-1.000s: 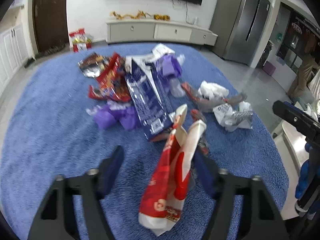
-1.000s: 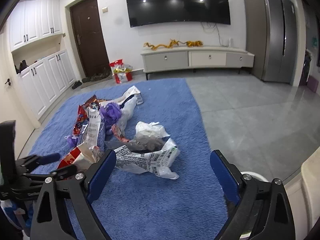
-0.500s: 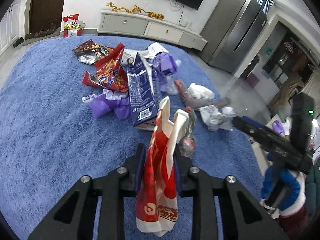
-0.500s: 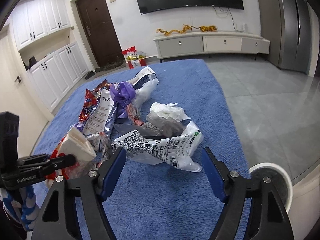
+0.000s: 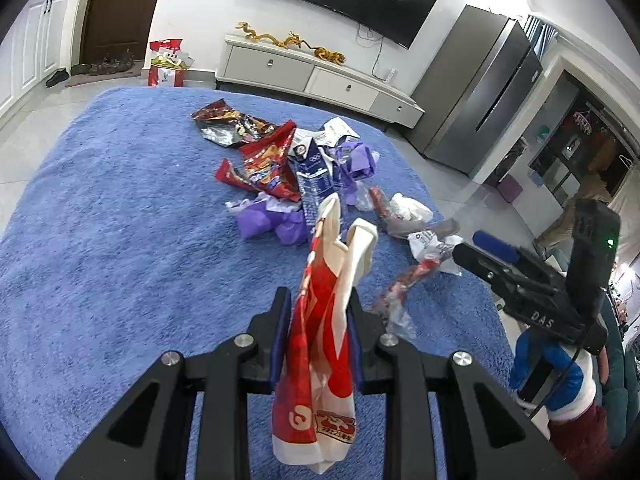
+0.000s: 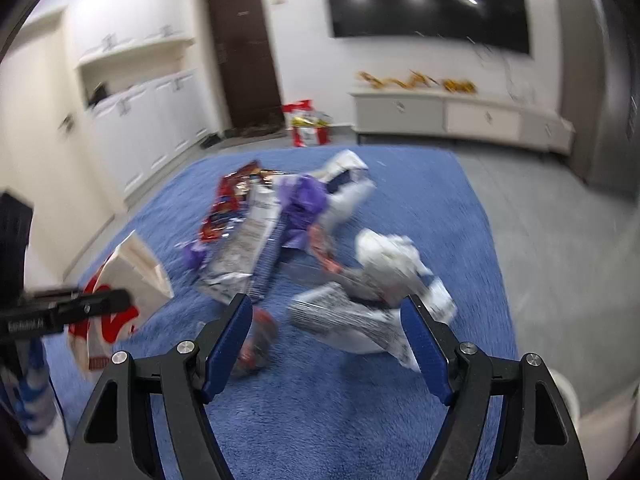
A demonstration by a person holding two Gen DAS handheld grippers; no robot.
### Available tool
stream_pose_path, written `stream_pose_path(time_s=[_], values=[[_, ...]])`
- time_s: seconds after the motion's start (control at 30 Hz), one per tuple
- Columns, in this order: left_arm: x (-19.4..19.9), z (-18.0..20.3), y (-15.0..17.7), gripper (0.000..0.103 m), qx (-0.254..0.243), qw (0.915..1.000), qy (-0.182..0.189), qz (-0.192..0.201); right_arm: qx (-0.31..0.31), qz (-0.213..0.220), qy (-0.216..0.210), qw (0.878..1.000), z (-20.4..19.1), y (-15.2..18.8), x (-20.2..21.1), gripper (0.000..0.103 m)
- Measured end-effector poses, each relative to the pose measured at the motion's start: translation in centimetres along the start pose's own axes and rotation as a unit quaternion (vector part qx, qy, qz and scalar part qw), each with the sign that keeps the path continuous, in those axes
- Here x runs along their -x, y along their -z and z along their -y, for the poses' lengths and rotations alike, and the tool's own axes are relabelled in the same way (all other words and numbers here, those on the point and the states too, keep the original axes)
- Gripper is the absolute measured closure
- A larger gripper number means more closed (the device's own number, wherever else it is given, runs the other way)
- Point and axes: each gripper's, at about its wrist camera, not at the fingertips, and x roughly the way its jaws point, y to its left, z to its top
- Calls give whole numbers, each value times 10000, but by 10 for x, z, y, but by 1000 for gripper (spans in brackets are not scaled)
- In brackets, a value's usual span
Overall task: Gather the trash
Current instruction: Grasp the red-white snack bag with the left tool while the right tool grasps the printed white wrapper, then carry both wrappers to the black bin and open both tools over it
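Now lifted off the blue rug (image 5: 100, 240): red-and-white snack bag (image 5: 320, 344), pinched by left gripper (image 5: 316, 332); right gripper (image 6: 326, 340) spread wide, nearing printed white wrapper (image 6: 352, 320).

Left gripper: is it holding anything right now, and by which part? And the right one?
The left gripper pinches the red-and-white bag across its middle; the right gripper is open, holding nothing.

A blue rug (image 5: 104, 240) covers the grey tile floor (image 6: 568, 240). On it lies a heap of trash: red snack bags (image 5: 264, 164), a blue carton (image 5: 314, 180), purple wrappers (image 5: 264, 222), white crumpled bags (image 6: 372, 312).
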Motion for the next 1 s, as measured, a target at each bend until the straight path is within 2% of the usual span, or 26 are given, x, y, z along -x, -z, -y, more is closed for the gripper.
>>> stream_pose_path(time_s=[0.03, 0.1, 0.2, 0.33, 0.4, 0.6, 0.77, 0.9, 1.0], values=[[0, -1, 1, 78, 15, 10000, -11, 1, 164, -14, 7, 9999, -5, -1, -1, 29], [1, -4, 2, 78, 63, 10000, -26, 9, 684, -179, 65, 9975, -16, -2, -7, 41], [3, -7, 5, 78, 134, 9999, -49, 18, 1114, -426, 259, 9925, -17, 0, -18, 51], [2, -9, 7, 78, 155, 9999, -69, 9, 1423, -669, 347, 9870, -11, 5, -32, 59], [3, -9, 8, 78, 161, 9998, -81, 15, 1612, -895, 289, 9824, -10, 10, -41, 59], [6, -9, 10, 78, 174, 9997, -126, 60, 1804, -1052, 264, 9776, -14, 19, -44, 67], [16, -3, 8, 78, 96, 9997, -163, 156, 1561, -969, 42, 9830, -14, 23, -32, 74], [25, 4, 6, 78, 31, 9995, -209, 234, 1000, -662, -549, 9913, -12, 21, -6, 81], [31, 17, 0, 78, -86, 9995, -171, 257, 583, -260, -984, 9931, -10, 20, 24, 81]])
